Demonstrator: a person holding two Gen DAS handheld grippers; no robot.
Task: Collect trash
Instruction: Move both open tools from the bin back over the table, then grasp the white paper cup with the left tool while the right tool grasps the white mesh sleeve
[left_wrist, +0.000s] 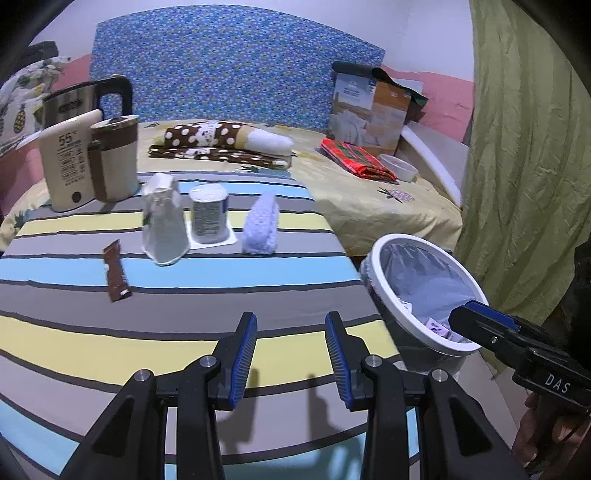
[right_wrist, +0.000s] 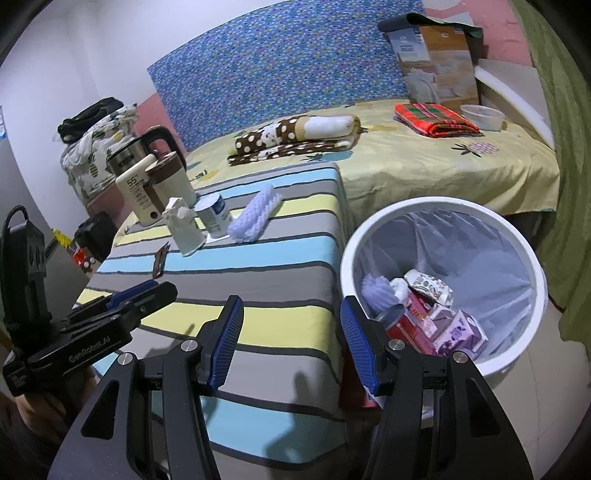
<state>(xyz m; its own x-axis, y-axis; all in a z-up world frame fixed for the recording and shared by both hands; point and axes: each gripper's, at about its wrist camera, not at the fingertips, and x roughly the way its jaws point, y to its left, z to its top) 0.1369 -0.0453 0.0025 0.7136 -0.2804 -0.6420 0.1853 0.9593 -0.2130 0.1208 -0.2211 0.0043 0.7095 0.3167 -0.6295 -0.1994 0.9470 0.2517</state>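
- Both your grippers are empty. Left gripper has its fingers spread wide over the striped tablecloth at bottom centre of its view; right gripper is spread just as wide, straddling the table edge, with its right finger over the bin rim.
- Trash bin sits lower right in the right view, beside the table, already holding cartons and a can.
- Remaining trash is well ahead of the left fingers, mid-frame: brown wrapper left of centre and nearest, then squashed white carton, small can on its white sheet, and lilac knitted piece in a row behind it.
- Risks, my read:
  - Wrapper lies flat on cloth; a shallow pinch may grab fabric and drag the whole row.
  - Carton looks tapered and crushed, so it could slip out over the gap before the bin.
  - Reaching for the can, you could knock the beige thermos or kettle upper left; those don't look like trash.
  - Arms are close; mind a clash near the bin.
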